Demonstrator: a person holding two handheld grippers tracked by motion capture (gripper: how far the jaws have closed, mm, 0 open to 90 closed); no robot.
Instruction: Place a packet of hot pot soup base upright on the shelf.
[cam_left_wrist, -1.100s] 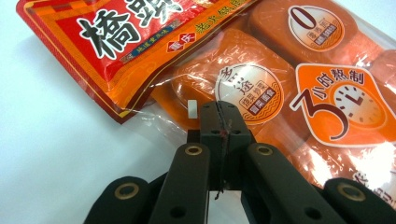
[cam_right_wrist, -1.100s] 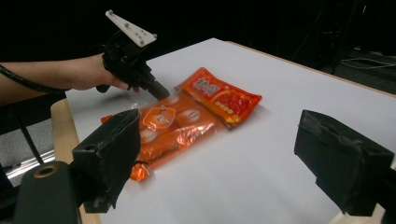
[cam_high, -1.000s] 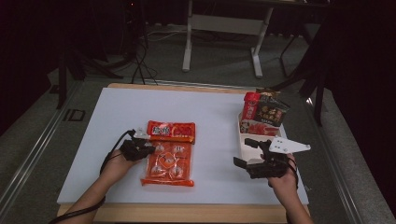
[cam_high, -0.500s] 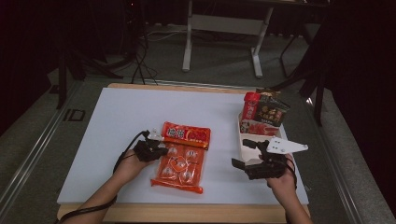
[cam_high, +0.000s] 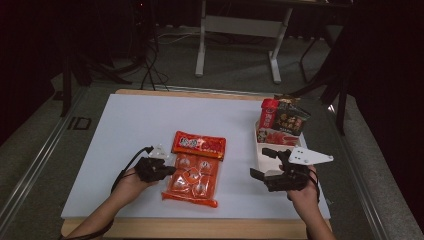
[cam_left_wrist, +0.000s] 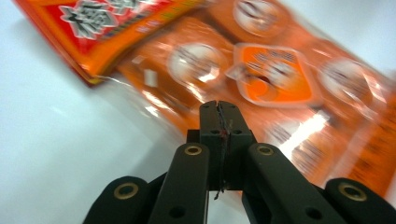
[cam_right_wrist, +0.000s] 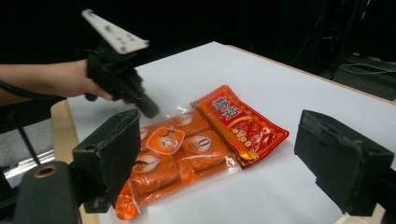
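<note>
Orange packet (cam_high: 192, 175), soft, slippery and light, lying near the table's (cam_high: 125, 125) middle, is pinched at its left edge by the shut left gripper (cam_high: 167, 170), while the right gripper (cam_high: 264, 164) gapes wide, empty.

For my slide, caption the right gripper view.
Open right gripper faces orange snack pack held by the left gripper.

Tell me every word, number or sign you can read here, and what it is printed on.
"ID": on the floor left of the table.
Large white characters on the red pack: too blurred to read.
Round labels on the orange pack: blurred, unreadable.
Print on the snack packs in the box: too small to read.
</note>
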